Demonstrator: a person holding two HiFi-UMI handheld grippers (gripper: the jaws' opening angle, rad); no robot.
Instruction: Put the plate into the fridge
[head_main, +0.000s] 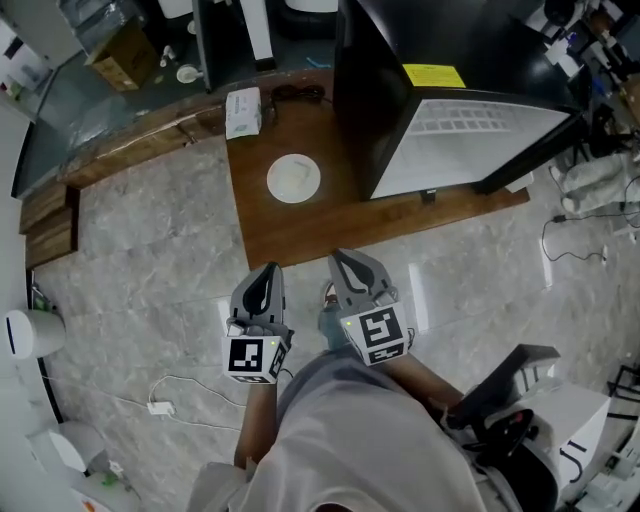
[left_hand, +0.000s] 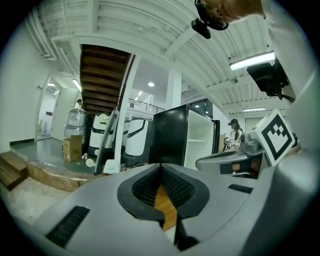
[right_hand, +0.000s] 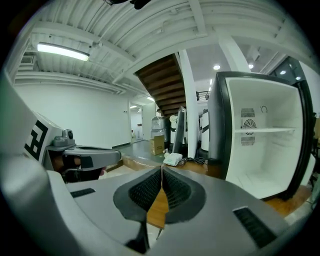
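Both sets of fingers are pressed together tip to tip, with nothing pinched: left gripper (head_main: 268, 272) and right gripper (head_main: 346, 260), held side by side. Each is a grey moulded shell tapering to a point, and its inner pads (left_hand: 175, 185) are black and finely ribbed. A marker cube (head_main: 252, 358) with black-and-white squares sits behind each set.

Beneath the fingertips is a floor (head_main: 150, 250) of pale, veined, glossy stone. Just ahead of them begins a low wooden platform (head_main: 300, 230), dark brown with visible grain.

The plate (head_main: 294, 178) lies flat on that wood. It is ahead of the fingers, between their two lines and nearer the left one, well apart from both. It is round, white and shallow. It stands outside the fridge (head_main: 370, 90), just to that cabinet's left.

The fridge is ahead and to the right of my right fingers. It has a glossy black casing, its door is open, and the interior is smooth and white with one shelf. Beyond the plate rests a white rectangular box (head_main: 243, 111).

Neither gripper view shows the plate, because the grey shells block the low foreground. The rear of the fridge is cut off at the top edge of the head view.
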